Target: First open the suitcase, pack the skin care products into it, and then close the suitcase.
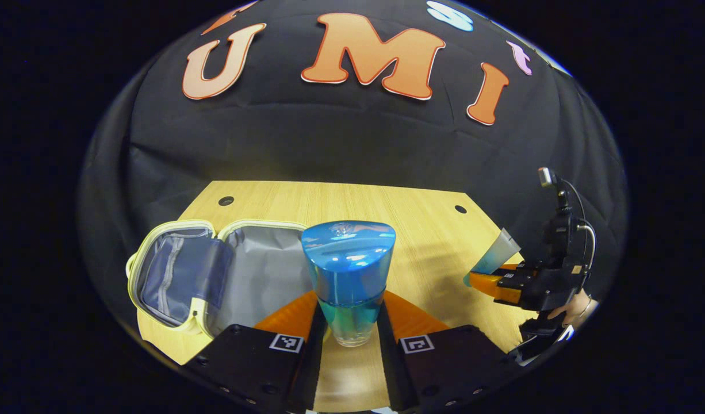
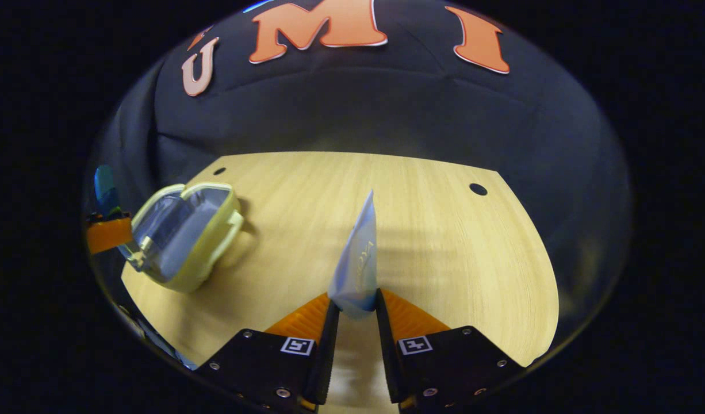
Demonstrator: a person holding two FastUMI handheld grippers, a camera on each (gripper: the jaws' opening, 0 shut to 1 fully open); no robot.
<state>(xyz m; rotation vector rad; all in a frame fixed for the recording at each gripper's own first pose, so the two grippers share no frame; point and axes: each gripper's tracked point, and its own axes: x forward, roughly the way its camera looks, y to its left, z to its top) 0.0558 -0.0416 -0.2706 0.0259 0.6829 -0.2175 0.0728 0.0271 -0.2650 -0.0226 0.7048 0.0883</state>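
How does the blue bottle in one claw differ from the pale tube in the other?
The blue bottle is thick, glossy and see-through at its base; the tube is flat, pale and tapers to a thin edge. The bottle is deep blue, the tube whitish blue. Both stand upright, each clamped between a gripper's fingers above the table.

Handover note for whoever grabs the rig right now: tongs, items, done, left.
Left tongs: shut on the blue bottle, held upright just right of the open case.
Right tongs: shut on the pale tube, crimped end pointing away, over bare table.
Suitcase: small yellow-trimmed case, unzipped and lying open at the table's left side; what shows of the grey lining holds no product.
Done: case opened, both products picked up.
Left: put bottle and tube into the case, let go, then close it.
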